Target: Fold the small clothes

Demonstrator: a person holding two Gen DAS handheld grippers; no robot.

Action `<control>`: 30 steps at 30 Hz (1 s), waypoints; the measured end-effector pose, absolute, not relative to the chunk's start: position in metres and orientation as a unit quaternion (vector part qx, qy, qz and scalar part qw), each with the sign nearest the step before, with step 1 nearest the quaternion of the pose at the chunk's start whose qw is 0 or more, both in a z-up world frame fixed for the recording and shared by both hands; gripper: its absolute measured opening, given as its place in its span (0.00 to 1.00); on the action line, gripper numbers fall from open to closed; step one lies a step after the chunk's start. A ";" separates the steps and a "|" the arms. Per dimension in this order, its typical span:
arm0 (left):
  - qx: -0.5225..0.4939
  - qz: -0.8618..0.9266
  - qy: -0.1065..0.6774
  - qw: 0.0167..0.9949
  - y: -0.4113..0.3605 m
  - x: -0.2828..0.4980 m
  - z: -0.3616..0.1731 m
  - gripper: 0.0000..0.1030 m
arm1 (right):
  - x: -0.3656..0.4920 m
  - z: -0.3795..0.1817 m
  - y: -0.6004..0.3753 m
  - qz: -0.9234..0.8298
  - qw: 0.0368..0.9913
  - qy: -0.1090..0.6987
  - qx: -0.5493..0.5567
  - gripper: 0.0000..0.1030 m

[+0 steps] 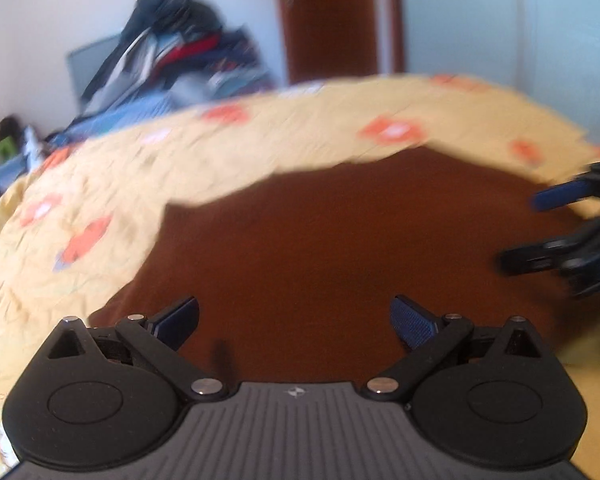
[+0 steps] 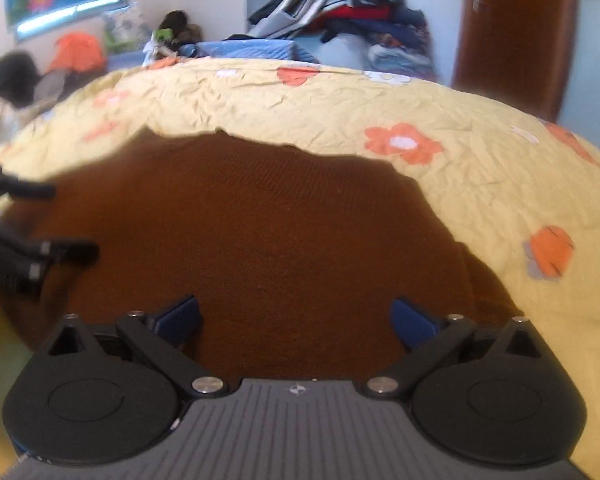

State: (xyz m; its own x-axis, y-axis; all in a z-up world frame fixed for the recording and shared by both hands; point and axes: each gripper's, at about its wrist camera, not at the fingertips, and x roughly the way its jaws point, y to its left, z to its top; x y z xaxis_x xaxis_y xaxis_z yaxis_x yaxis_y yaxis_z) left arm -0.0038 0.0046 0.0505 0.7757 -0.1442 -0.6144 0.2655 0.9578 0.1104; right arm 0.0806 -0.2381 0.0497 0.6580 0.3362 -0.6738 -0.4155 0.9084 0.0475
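A brown knit garment lies spread flat on a yellow bedspread with orange flowers. It also shows in the right wrist view. My left gripper is open and empty, its blue-padded fingers wide apart just above the garment's near part. My right gripper is open and empty over the garment's near edge. The right gripper shows at the right side of the left wrist view, open. The left gripper shows at the left side of the right wrist view, open.
The bedspread reaches beyond the garment on all far sides. A pile of dark clothes sits at the far end of the bed. A brown door stands at the back right. Orange and dark items lie at the far left.
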 end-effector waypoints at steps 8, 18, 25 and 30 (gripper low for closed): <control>0.104 -0.135 0.347 0.922 0.007 -0.032 0.021 0.99 | 0.036 0.020 -0.226 0.251 0.900 0.335 -0.118 1.00; 0.085 -0.114 0.349 0.926 0.027 -0.046 0.019 0.99 | 0.025 0.023 -0.226 0.245 0.887 0.373 -0.122 1.00; -0.176 -0.066 0.350 0.918 0.105 -0.094 0.046 0.99 | 0.008 0.059 -0.291 0.228 0.895 0.380 0.036 1.00; -0.440 -0.052 0.351 0.825 0.166 -0.112 0.011 0.99 | 0.008 0.034 -0.372 0.174 0.841 0.436 0.268 1.00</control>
